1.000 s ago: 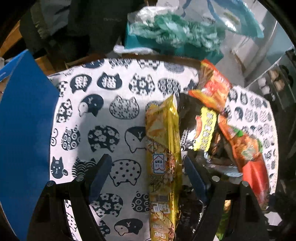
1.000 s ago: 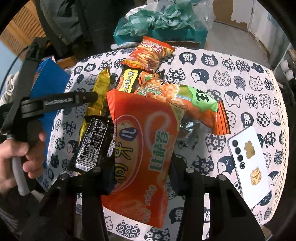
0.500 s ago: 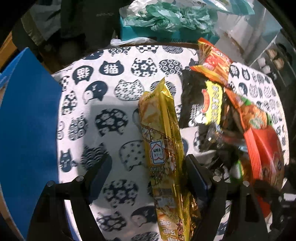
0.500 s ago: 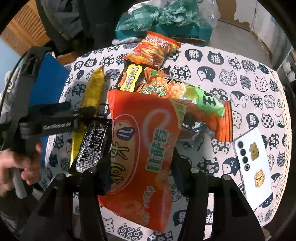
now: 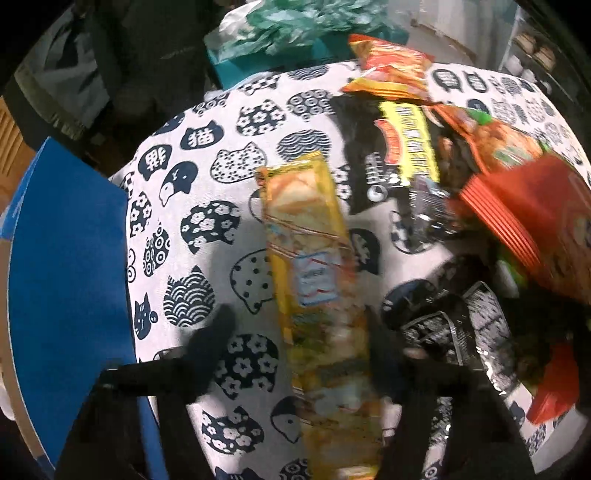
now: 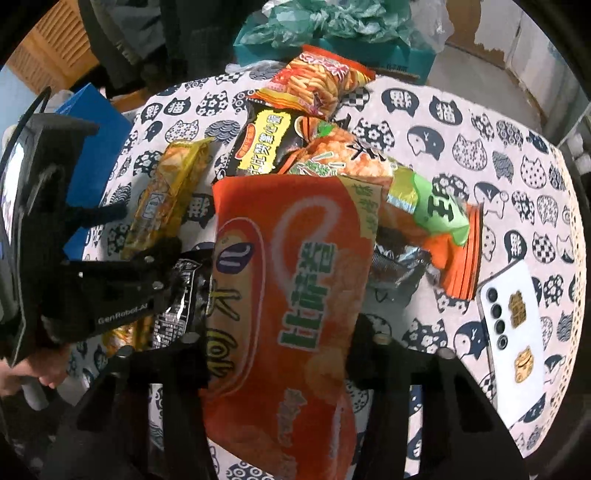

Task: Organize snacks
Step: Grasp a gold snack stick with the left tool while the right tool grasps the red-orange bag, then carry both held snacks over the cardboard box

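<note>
A long yellow snack pack (image 5: 314, 266) lies on the cat-print tablecloth (image 5: 207, 229). My left gripper (image 5: 299, 332) is open, its fingers either side of the pack's near half; it also shows in the right wrist view (image 6: 147, 258). My right gripper (image 6: 277, 350) is open around a large orange chip bag (image 6: 291, 295) on top of the snack pile. Beside it lie a black packet (image 6: 177, 295), a black-and-yellow bag (image 6: 266, 144), an orange-green bag (image 6: 424, 206) and a red fries bag (image 6: 321, 81).
A blue box (image 5: 70, 277) stands at the table's left edge. A white phone (image 6: 513, 332) lies at the right. A teal box with a green plastic bag (image 6: 332, 26) sits behind the table.
My left gripper has swung left and lowered over the yellow pack, which now lies between its fingers. My right gripper has moved slightly closer over the orange bag.
</note>
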